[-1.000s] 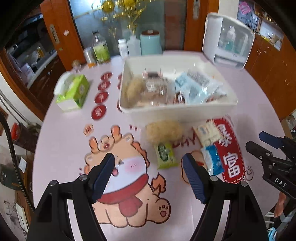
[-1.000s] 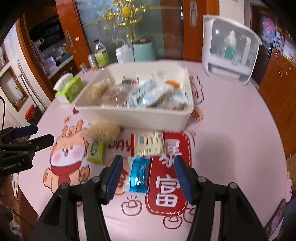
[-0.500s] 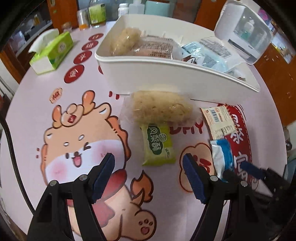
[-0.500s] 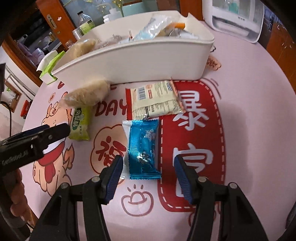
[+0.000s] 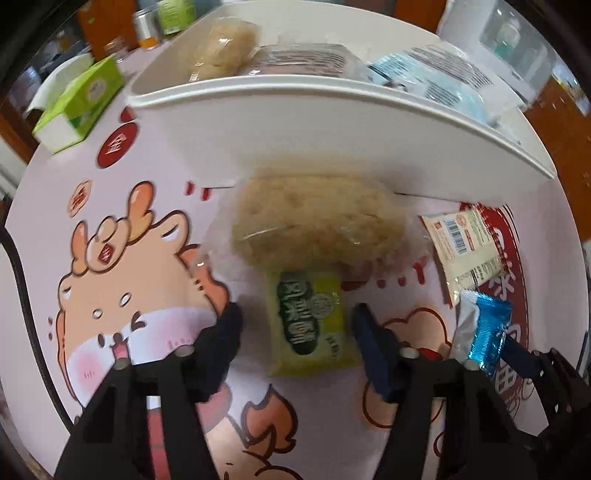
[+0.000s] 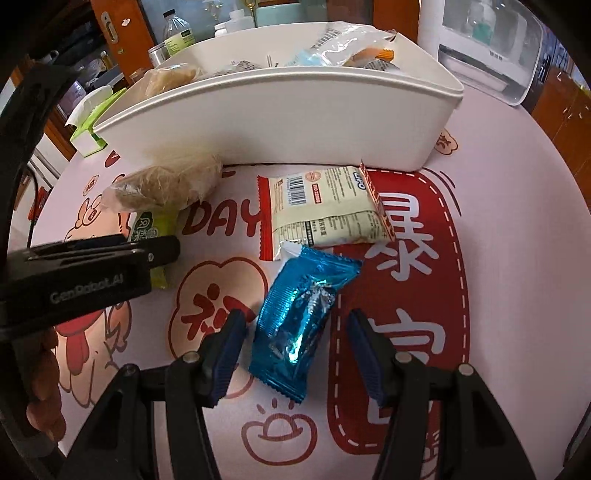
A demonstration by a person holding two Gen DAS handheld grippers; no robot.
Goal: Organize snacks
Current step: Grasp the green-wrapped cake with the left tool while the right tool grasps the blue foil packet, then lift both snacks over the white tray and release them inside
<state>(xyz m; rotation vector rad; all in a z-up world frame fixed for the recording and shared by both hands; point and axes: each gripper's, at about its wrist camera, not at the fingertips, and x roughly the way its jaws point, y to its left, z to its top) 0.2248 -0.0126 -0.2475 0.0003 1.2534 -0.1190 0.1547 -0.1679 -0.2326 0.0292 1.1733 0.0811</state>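
My left gripper (image 5: 295, 325) is open, its fingers on either side of a green snack packet (image 5: 308, 321) lying on the table. A clear bag of beige floss cake (image 5: 314, 218) lies just beyond it, against the white bin (image 5: 332, 122). My right gripper (image 6: 295, 332) is open around a blue foil packet (image 6: 299, 317). A cream and red packet (image 6: 325, 210) lies between the blue packet and the bin (image 6: 295, 122). The bin holds several snacks. The left gripper also shows in the right wrist view (image 6: 110, 258), over the green packet (image 6: 155, 236).
A green tissue box (image 5: 77, 107) stands at the left of the bin. Bottles (image 6: 177, 33) stand behind the bin, and a white appliance (image 6: 491, 55) at the back right. The pink cartoon tablecloth (image 6: 517, 221) covers a round table with its edge nearby.
Both grippers have moved forward and down to the table. The left now straddles the green packet and the right straddles the blue packet. Both stay open.
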